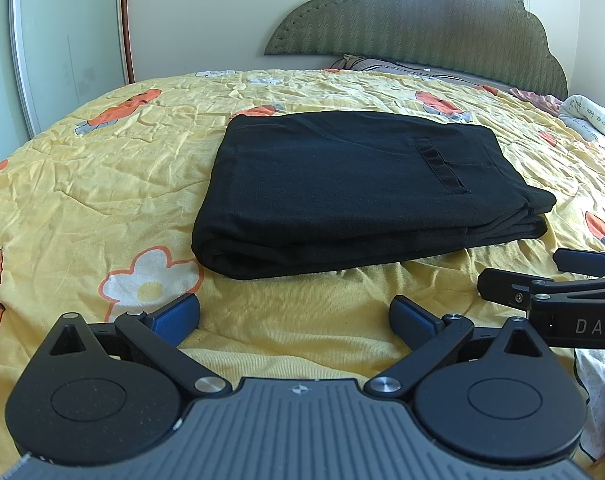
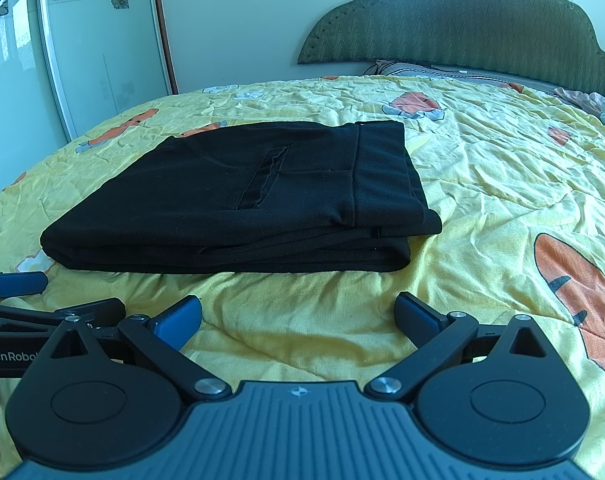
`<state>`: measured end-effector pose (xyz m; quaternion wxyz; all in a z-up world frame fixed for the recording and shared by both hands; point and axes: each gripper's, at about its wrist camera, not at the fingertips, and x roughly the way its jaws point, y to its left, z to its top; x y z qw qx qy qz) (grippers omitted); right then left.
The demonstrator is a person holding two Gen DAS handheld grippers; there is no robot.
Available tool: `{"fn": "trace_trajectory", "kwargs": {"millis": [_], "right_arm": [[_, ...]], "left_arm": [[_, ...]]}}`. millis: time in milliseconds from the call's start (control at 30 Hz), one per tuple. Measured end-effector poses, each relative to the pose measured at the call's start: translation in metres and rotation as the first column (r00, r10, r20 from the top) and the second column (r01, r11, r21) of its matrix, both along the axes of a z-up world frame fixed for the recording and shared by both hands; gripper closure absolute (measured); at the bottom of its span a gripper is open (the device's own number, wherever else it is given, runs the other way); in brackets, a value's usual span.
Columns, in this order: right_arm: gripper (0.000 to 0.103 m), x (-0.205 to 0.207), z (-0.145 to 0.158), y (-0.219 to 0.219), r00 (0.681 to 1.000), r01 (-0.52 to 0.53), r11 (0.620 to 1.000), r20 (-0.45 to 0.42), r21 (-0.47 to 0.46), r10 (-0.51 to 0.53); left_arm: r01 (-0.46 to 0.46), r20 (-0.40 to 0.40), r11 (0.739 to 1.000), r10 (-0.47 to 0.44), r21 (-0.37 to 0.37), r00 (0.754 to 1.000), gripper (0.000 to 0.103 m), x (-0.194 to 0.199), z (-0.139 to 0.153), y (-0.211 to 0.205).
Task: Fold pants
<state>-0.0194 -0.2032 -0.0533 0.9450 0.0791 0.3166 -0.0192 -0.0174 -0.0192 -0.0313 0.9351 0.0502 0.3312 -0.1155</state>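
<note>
**Folded pants on the bed, both grippers empty**

A yellow bedspread (image 1: pixel 102 168) with orange and white prints covers the bed, with a green padded headboard (image 1: pixel 422 20) at the far end and a mirrored wardrobe door (image 2: pixel 102 60) to the left. The black pants (image 1: pixel 342 188) lie folded in a flat stack in the middle of the bedspread, pocket slit facing up. The left gripper (image 1: pixel 294 320) and right gripper (image 2: pixel 298 320) sit just short of the stack's near edge, side by side, jaws spread wide and holding nothing.
</note>
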Motion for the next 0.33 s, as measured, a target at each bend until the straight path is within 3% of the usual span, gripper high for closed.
{"fn": "trace_trajectory", "kwargs": {"millis": [333], "right_arm": [[0.000, -0.0004, 0.0022, 0.0008, 1.000, 0.000, 1.000, 0.000, 0.003, 0.000]], "left_arm": [[0.024, 0.003, 0.999, -0.024, -0.030, 1.000, 0.001, -0.0040, 0.0054, 0.0060]]}}
